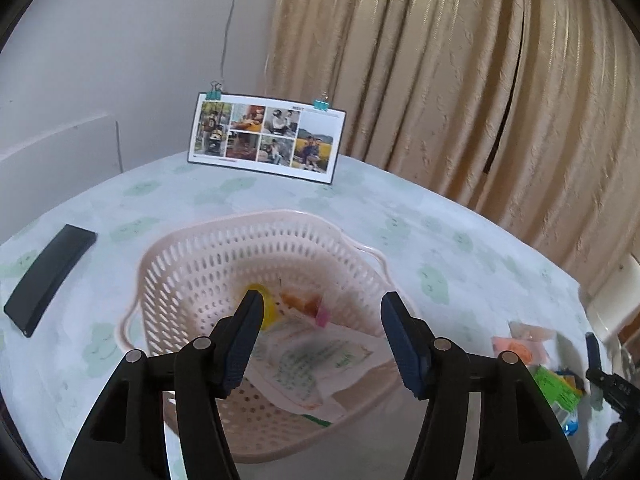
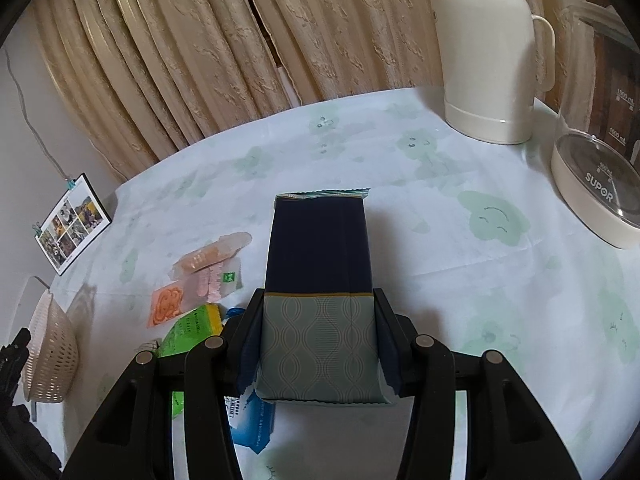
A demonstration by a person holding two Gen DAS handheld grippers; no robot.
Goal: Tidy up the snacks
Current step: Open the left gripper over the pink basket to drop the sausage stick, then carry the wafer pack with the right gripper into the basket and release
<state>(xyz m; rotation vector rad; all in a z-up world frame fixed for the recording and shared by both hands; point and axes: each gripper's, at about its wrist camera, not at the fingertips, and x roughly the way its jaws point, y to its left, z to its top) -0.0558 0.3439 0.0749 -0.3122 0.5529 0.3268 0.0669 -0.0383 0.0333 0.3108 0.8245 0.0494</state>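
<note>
A pink perforated basket (image 1: 192, 264) sits on the table under my left gripper (image 1: 320, 308), which is open with nothing between its fingers. Inside lie a white packet with green print (image 1: 320, 364) and small yellow and orange snacks (image 1: 296, 300). My right gripper (image 2: 318, 320) is shut on a navy and grey snack pack (image 2: 318, 264), held above the table. Loose snacks lie left of it: pink packets (image 2: 208, 264), an orange packet (image 2: 166, 306), a green packet (image 2: 192, 328) and a blue packet (image 2: 254, 424). The basket (image 2: 50, 356) shows at the far left.
A photo card (image 1: 266, 138) with clips stands at the table's back. A black flat object (image 1: 50, 272) lies left of the basket. A white kettle (image 2: 490, 60) and a glass jug (image 2: 596, 152) stand at the back right. Beige curtains hang behind.
</note>
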